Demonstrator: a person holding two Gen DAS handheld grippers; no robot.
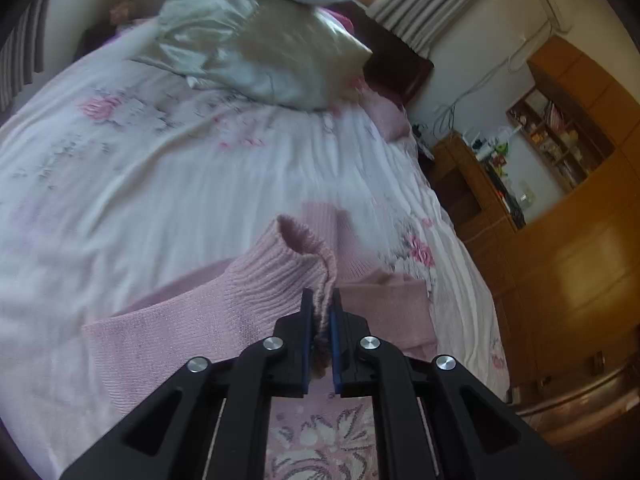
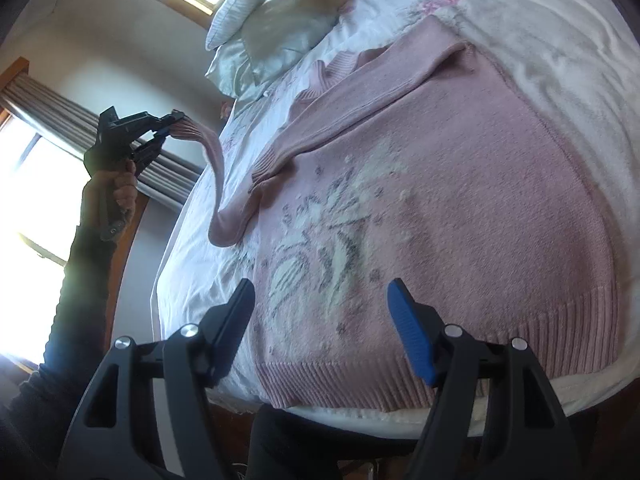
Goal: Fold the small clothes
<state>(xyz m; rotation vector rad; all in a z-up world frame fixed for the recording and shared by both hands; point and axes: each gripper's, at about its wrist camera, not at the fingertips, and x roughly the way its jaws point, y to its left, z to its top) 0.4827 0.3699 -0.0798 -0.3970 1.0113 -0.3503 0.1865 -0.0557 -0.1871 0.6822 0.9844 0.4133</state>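
Note:
A pink knitted sweater (image 2: 460, 208) with a white leaf pattern lies flat on the bed, its ribbed hem toward me. My left gripper (image 1: 322, 300) is shut on the ribbed cuff of one sleeve (image 1: 280, 276) and holds it lifted above the bed; in the right wrist view that gripper (image 2: 170, 120) is at the left with the sleeve (image 2: 216, 168) hanging down from it. The other sleeve (image 2: 348, 104) lies folded across the chest. My right gripper (image 2: 322, 292) hovers open over the hem, nothing between its fingers.
The bed has a white floral sheet (image 1: 160, 168). Pillows (image 1: 260, 44) lie at the head. A wooden cabinet with shelves (image 1: 560, 200) stands beside the bed. Curtained windows (image 2: 40, 184) are behind the person's sleeved arm (image 2: 80, 280).

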